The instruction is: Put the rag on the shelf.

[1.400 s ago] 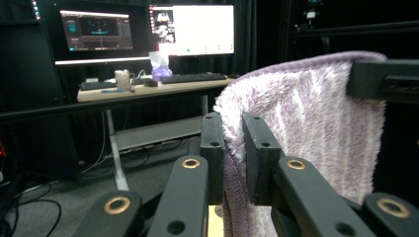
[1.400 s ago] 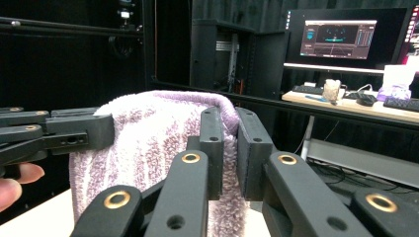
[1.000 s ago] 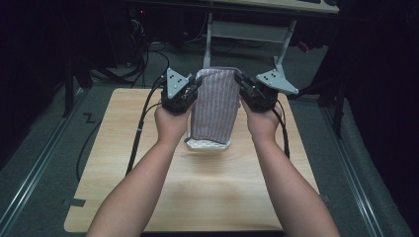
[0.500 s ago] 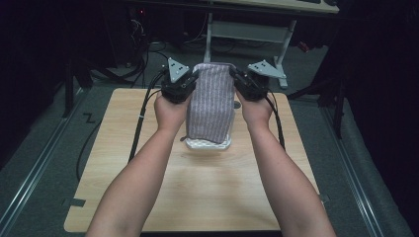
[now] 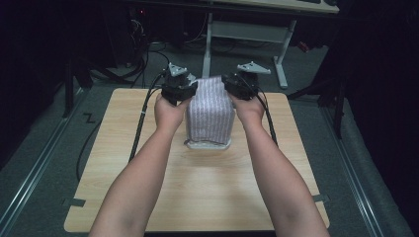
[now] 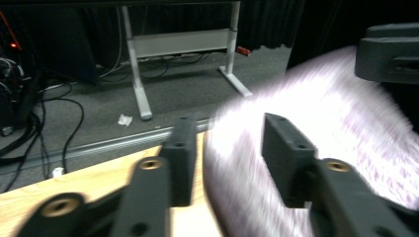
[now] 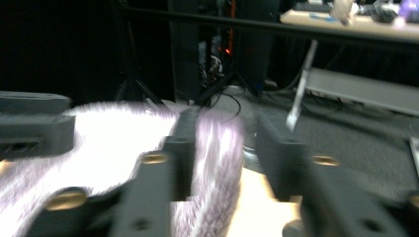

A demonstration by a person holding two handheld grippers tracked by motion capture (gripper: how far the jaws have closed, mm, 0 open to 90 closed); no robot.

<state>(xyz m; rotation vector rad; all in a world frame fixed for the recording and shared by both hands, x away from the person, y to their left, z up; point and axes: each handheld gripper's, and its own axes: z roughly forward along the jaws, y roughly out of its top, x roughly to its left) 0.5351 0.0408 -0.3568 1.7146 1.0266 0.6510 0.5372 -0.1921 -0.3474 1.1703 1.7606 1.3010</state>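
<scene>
A purple-and-white striped cloth (image 5: pixel 210 111) rises in a tall bundle from the far middle of the wooden table (image 5: pixel 197 197), with a white edge (image 5: pixel 207 145) at its foot. My left gripper (image 5: pixel 184 89) is at the bundle's upper left and my right gripper (image 5: pixel 236 85) at its upper right. In the left gripper view the jaws stand apart (image 6: pixel 225 158), and the blurred cloth (image 6: pixel 346 128) has its edge running between them. In the right gripper view the jaws (image 7: pixel 227 158) are also apart around the cloth's edge (image 7: pixel 217 143).
The table's near half is bare wood. Black cables (image 5: pixel 141 123) trail from the grippers over the table's left and right sides. Behind the table stands a desk frame with white legs (image 5: pixel 281 54) on grey carpet, with more cables on the floor (image 6: pixel 29 123).
Both grippers have moved farther away and closer together at the top of the cloth. The bundle has narrowed and stands taller.
</scene>
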